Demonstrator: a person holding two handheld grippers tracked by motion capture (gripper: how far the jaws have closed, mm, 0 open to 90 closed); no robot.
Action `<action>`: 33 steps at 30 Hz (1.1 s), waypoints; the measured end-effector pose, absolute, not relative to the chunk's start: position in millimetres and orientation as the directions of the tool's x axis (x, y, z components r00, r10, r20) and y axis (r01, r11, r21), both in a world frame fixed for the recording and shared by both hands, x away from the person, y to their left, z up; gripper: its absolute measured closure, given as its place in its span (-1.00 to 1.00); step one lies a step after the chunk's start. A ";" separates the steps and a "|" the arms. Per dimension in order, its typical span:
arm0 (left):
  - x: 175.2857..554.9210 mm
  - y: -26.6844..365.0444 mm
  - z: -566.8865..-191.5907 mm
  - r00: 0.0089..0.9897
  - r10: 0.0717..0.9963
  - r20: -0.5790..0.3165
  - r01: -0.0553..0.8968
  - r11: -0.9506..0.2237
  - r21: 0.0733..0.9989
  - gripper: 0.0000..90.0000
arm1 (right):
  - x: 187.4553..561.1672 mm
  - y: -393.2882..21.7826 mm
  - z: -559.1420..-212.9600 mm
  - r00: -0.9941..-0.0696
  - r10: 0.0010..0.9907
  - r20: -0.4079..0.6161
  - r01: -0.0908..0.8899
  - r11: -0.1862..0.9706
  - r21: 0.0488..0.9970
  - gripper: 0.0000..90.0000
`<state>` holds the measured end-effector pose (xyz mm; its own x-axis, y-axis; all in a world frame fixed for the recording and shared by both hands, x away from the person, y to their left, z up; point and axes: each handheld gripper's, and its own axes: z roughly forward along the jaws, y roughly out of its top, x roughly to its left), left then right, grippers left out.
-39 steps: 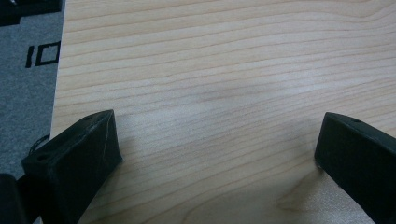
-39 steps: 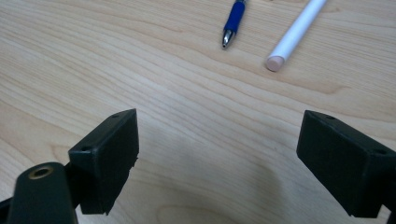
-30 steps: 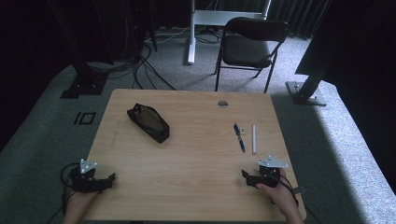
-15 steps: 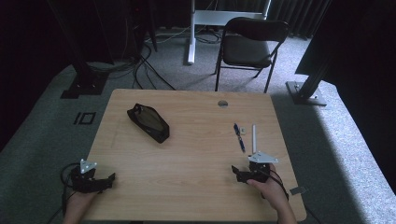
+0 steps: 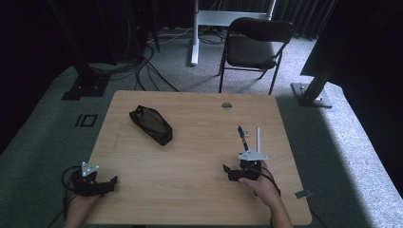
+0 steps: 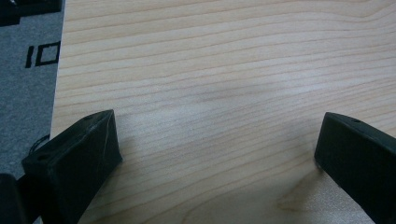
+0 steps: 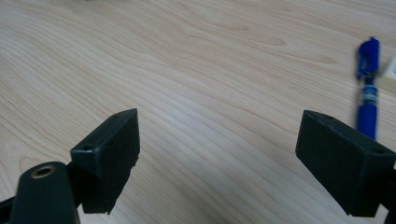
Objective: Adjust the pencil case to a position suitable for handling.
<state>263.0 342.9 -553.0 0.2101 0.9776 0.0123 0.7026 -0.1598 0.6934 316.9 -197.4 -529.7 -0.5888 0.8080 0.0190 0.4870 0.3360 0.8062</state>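
A blue pen (image 5: 242, 135) lies on the wooden table (image 5: 199, 114) at the right, with a thin white stick (image 5: 259, 137) beside it. A black pouch (image 5: 151, 124) rests at the back left. My right gripper (image 5: 229, 172) hovers just in front of the pen, open, its jaws pointing left. In the right gripper view the blue pen (image 7: 367, 100) shows beyond the right jaw, and the right gripper (image 7: 224, 135) has bare wood between its jaws. My left gripper (image 5: 110, 182) sits at the front left corner; in its own view the left gripper (image 6: 219, 135) is open over bare wood.
A folding chair (image 5: 254, 47) and a white desk leg (image 5: 194, 33) stand beyond the table on grey carpet. A small round hole (image 5: 226, 105) sits near the table's far edge. A pale object (image 7: 390, 74) lies next to the pen.
My right gripper has moved left, from the table's front right edge to a spot in front of the pen. The left gripper has stayed put.
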 end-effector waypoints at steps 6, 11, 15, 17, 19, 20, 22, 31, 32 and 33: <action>263.0 342.9 -553.0 0.210 0.978 0.012 0.703 -0.160 0.693 -1.00 | 322.7 -184.5 -530.5 -0.609 0.793 0.025 0.480 0.344 0.807 -0.70; 263.0 342.9 -553.0 0.210 0.978 0.012 0.703 -0.160 0.693 -0.99 | 327.1 -173.4 -529.9 -0.625 0.780 0.031 0.473 0.348 0.809 -0.69; 263.1 342.9 -553.0 0.213 0.977 0.012 0.702 -0.161 0.693 -0.99 | 331.0 -162.9 -528.0 -0.639 0.769 0.027 0.461 0.354 0.814 -0.67; 263.1 342.9 -553.0 0.214 0.977 0.012 0.702 -0.162 0.693 -0.99 | 332.4 -158.0 -527.3 -0.644 0.764 0.028 0.456 0.355 0.816 -0.67; 263.1 342.9 -553.0 0.214 0.977 0.011 0.702 -0.162 0.694 -1.00 | 333.9 -152.4 -526.7 -0.651 0.758 0.033 0.454 0.354 0.818 -0.67; 263.1 342.9 -553.0 0.214 0.977 0.012 0.702 -0.162 0.693 -0.99 | 334.6 -149.6 -526.6 -0.655 0.755 0.034 0.453 0.356 0.817 -0.67; 263.1 342.9 -553.0 0.214 0.977 0.012 0.702 -0.162 0.693 -0.99 | 336.1 -143.9 -526.6 -0.662 0.749 0.033 0.448 0.360 0.819 -0.67; 263.1 342.9 -553.0 0.214 0.977 0.012 0.702 -0.162 0.693 -0.99 | 341.9 -121.4 -526.5 -0.685 0.727 0.049 0.442 0.362 0.821 -0.67; 263.1 342.9 -553.0 0.214 0.977 0.012 0.702 -0.162 0.694 -0.99 | 342.9 -119.2 -526.4 -0.688 0.724 0.048 0.439 0.363 0.822 -0.66; 263.1 342.9 -553.0 0.214 0.977 0.012 0.702 -0.162 0.693 -0.99 | 344.0 -116.4 -526.3 -0.692 0.721 0.042 0.434 0.368 0.822 -0.64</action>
